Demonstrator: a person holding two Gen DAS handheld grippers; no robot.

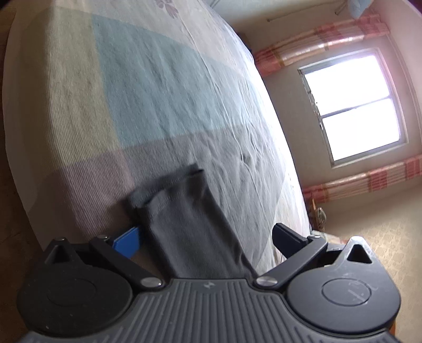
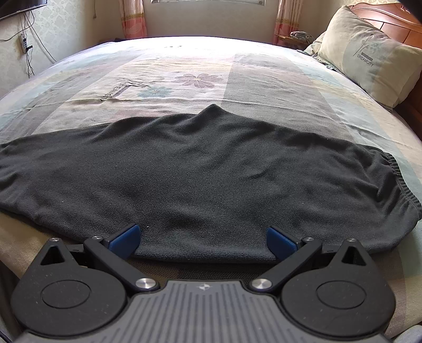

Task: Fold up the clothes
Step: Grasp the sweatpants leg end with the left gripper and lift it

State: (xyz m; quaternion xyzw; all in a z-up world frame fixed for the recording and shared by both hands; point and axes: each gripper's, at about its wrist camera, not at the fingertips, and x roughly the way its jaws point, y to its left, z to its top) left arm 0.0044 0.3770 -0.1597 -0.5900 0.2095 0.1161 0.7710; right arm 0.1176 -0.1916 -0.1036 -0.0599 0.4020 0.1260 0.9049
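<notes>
**A:** What lies in front of the right gripper?

**B:** A dark grey pair of fleece trousers [image 2: 200,168] is spread sideways across a bed [image 2: 184,68]. The elastic waistband [image 2: 395,171] is at the right, and the legs run off the left edge of the view. The crotch makes a small peak at the far side, towards the window. The right gripper [image 2: 203,238] sits low at the near edge of the bed, its two blue-padded fingers [image 2: 126,238] held wide apart. The near edge of the trousers lies between them, but neither pad is pressing on the cloth.

**A:** And the left gripper?

**B:** Its camera is tilted, so the bed runs diagonally up the picture. A trouser leg [image 1: 190,221] passes from between the fingers up to its hemmed cuff [image 1: 163,187], which rests on the bedsheet's grey and pink patches. The left gripper [image 1: 205,238] has its fingers spread; the leg fills part of the gap. Whether the cloth rests on the gripper body or touches the pads, I cannot tell.

**A:** What else is in the room?

**B:** A pillow [image 2: 369,55] printed with "DREAMCITY" leans at a wooden headboard [image 2: 390,18] on the right. A bright window [image 1: 353,105] has pink checked curtains [image 1: 321,39] on either side.
</notes>
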